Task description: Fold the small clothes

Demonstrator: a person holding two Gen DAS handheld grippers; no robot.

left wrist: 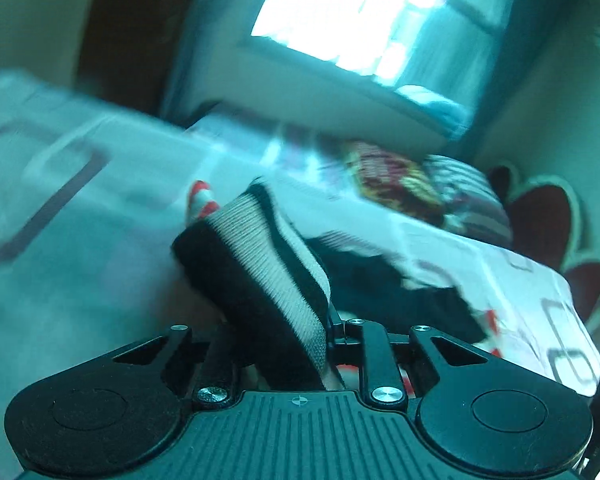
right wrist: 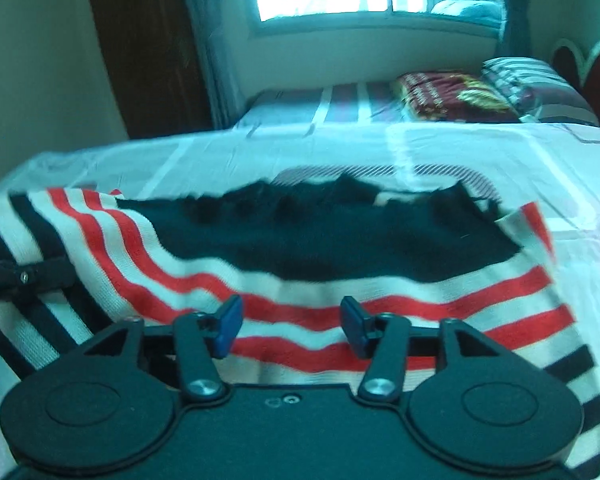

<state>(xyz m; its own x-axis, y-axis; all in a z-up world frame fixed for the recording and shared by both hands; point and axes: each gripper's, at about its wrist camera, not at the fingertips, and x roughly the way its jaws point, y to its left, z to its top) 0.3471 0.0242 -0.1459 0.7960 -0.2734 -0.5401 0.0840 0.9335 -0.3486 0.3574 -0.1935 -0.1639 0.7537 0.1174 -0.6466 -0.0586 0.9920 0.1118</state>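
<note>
A small knit garment [right wrist: 324, 240] with a dark middle and red, white and black stripes lies spread on the bed. My right gripper [right wrist: 290, 328] is open, its blue fingertips [right wrist: 230, 326] just above the red-striped near edge. My left gripper [left wrist: 300, 336] is shut on a black-and-white striped edge of the garment [left wrist: 260, 264], lifted and draped over its jaws; the fingertips are hidden by the cloth. The left gripper also shows at the far left of the right wrist view [right wrist: 20, 276], on the striped edge.
The white bedsheet [right wrist: 420, 148] with grey square prints covers the bed. A red patterned pillow [right wrist: 452, 96] and a striped pillow [right wrist: 536, 80] lie at the far end. A red heart-shaped headboard [left wrist: 548, 220], window and dark wardrobe stand behind.
</note>
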